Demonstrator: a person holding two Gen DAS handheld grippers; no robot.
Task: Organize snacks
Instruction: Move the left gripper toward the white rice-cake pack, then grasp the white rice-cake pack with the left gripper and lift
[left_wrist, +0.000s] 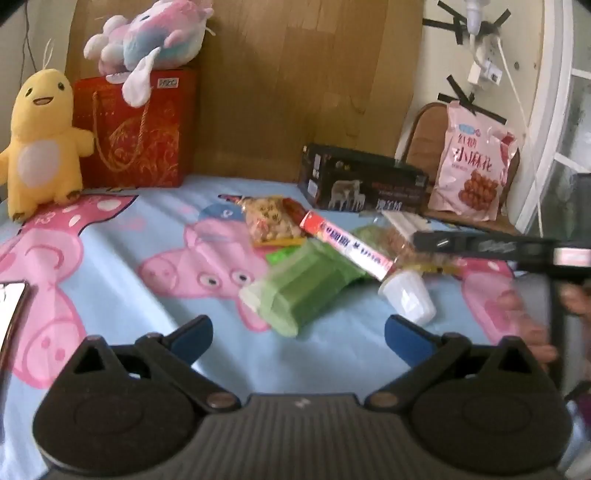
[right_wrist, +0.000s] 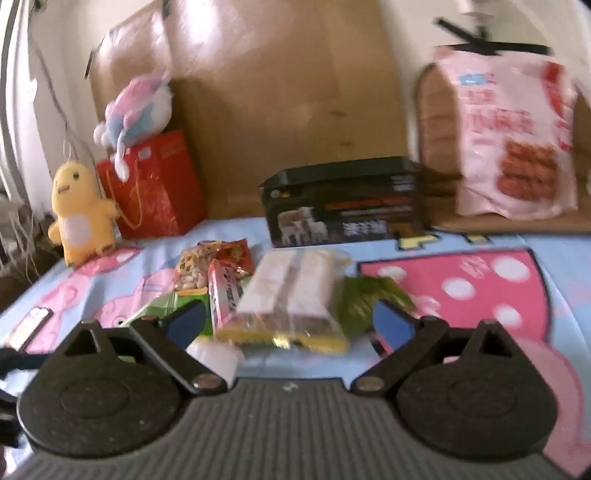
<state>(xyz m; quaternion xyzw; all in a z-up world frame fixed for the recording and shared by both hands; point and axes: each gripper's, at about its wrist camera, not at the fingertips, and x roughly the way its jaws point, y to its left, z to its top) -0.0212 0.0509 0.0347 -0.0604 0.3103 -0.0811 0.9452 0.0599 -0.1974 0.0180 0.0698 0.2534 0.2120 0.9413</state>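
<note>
The left hand-held gripper (left_wrist: 298, 334) hangs with its blue-padded jaws spread wide and nothing between them, above a light blue bed sheet printed with pink cartoon pigs (left_wrist: 122, 251). Just ahead of it lies the heap of snacks: a green plastic container with a pale lid (left_wrist: 295, 291) nearest its gap, a small white plastic cup (left_wrist: 408, 297) on its side to the right, a long red-and-white wrapped stick (left_wrist: 347, 245) across the heap, and a clear bag of peanuts (left_wrist: 271, 219) farther back. The right hand-held gripper (right_wrist: 288, 319) is likewise fully open and empty, low over the same heap, with a clear packet of white bars edged in yellow (right_wrist: 291, 295) directly ahead between its jaws but untouched. Behind the heap stands a black printed carton (right_wrist: 347, 206), and a large pink snack bag (right_wrist: 513, 136) leans on a wooden chair (left_wrist: 424, 136) to the right.
</note>
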